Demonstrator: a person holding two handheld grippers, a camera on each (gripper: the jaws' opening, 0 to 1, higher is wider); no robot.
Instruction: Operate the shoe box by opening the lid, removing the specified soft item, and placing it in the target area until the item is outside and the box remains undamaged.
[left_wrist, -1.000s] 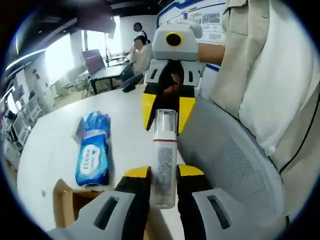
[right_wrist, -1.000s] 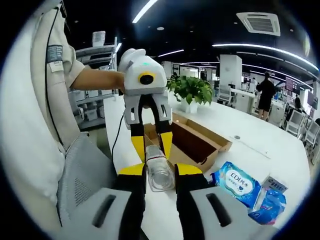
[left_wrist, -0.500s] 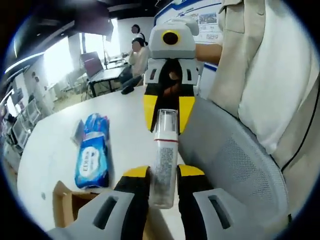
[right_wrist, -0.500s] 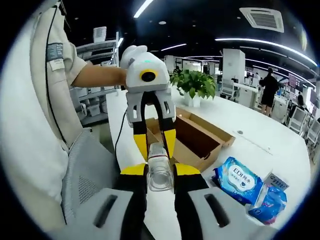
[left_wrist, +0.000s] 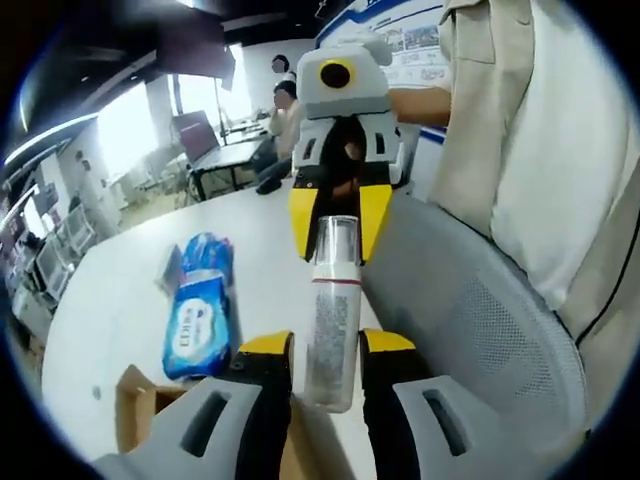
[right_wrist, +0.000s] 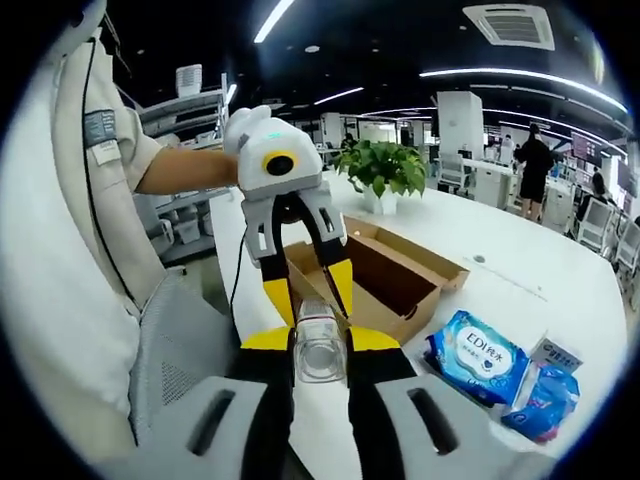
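I held the clear bottle (left_wrist: 330, 320) clamped between my left gripper (left_wrist: 326, 345) and right gripper (right_wrist: 320, 338) above the table (left_wrist: 110, 300) near the open shoe box (right_wrist: 385, 270) — with 2 grips pulling, it could have slipped.

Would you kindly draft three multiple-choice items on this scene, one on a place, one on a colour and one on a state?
1. Where does the blue wipes pack lie?
A. on the white table
B. inside the cardboard box
C. on the chair

2. What colour are the gripper fingertips?
A. red
B. yellow
C. green

3. How is the clear bottle held?
A. by the left gripper alone
B. lying loose on the table
C. by both the left gripper and the right gripper, one at each end

Answers: 1 A, the pack rests on the tabletop beside the open cardboard box; 2 B, the tips are yellow; 3 C, each pair of jaws closes on one end.
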